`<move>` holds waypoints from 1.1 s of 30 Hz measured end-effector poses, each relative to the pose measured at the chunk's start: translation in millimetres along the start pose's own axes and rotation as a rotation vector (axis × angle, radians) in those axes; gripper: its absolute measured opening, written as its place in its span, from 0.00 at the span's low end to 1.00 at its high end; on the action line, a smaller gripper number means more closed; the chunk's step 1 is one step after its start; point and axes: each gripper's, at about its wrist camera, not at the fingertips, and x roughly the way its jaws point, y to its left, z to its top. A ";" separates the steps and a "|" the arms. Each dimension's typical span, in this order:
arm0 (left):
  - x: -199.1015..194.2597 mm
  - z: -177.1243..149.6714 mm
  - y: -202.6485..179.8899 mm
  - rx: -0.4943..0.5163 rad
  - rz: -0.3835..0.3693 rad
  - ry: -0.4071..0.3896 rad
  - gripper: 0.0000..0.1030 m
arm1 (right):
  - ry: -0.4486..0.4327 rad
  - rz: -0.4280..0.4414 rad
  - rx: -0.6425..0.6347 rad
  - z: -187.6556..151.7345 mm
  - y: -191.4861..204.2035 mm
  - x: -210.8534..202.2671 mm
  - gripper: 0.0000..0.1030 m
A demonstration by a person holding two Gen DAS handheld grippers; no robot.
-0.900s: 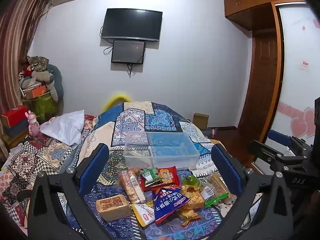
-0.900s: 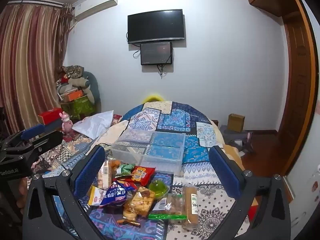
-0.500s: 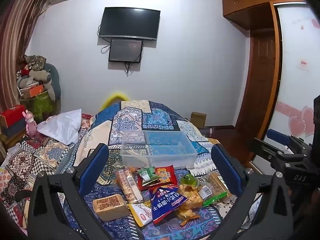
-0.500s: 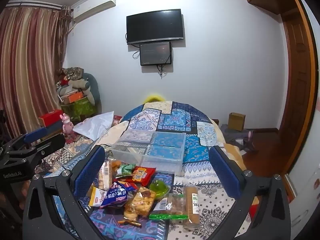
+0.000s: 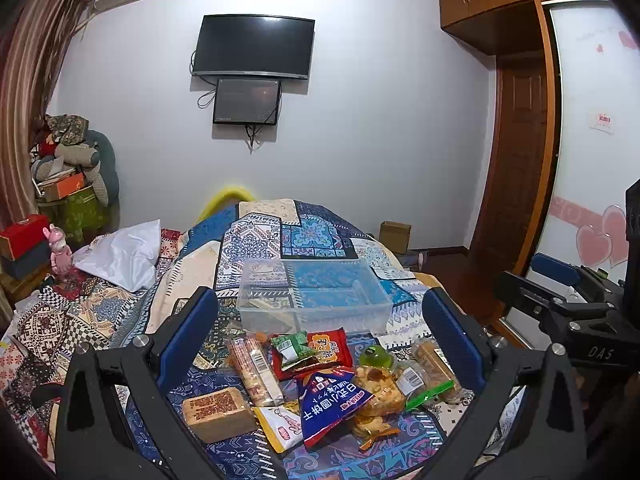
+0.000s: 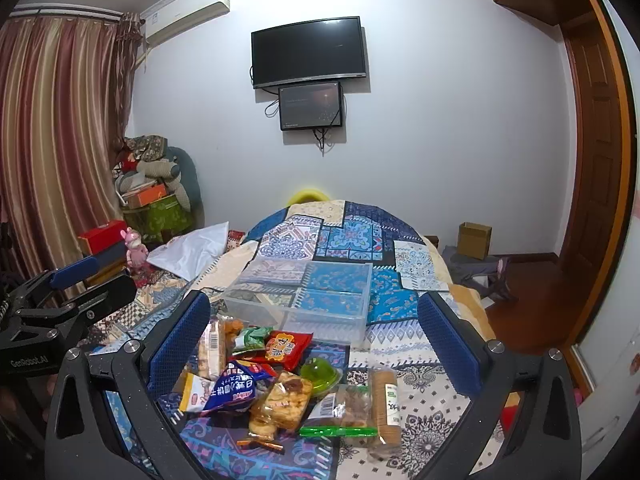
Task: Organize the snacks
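A clear plastic bin [image 5: 314,294] sits on the patterned bedspread [image 5: 316,236], beyond a pile of snacks. The pile holds a blue snack bag [image 5: 330,400], a red packet [image 5: 328,350], a green packet [image 5: 294,350], a brown wrapped block [image 5: 220,408], a long cracker pack [image 5: 256,370] and a green jelly cup [image 5: 376,356]. My left gripper [image 5: 318,344] is open and empty above the pile. My right gripper [image 6: 314,342] is open and empty over the same pile, with the bin [image 6: 304,294] ahead and the blue bag [image 6: 232,390] near its left finger.
A white pillow [image 5: 122,254] lies left of the bin. Boxes and stuffed toys [image 5: 68,184] are stacked in the left corner. A cardboard box [image 6: 474,240] stands on the floor to the right, near the wooden door [image 5: 520,168]. A TV [image 5: 254,46] hangs on the far wall.
Both grippers have drifted slightly, so the snack pile and bin shift a little in each view. Both stay open and empty.
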 end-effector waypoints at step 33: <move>-1.6 -0.2 1.4 -0.003 0.014 -0.014 1.00 | -0.005 0.012 -0.002 1.3 3.6 -1.8 1.00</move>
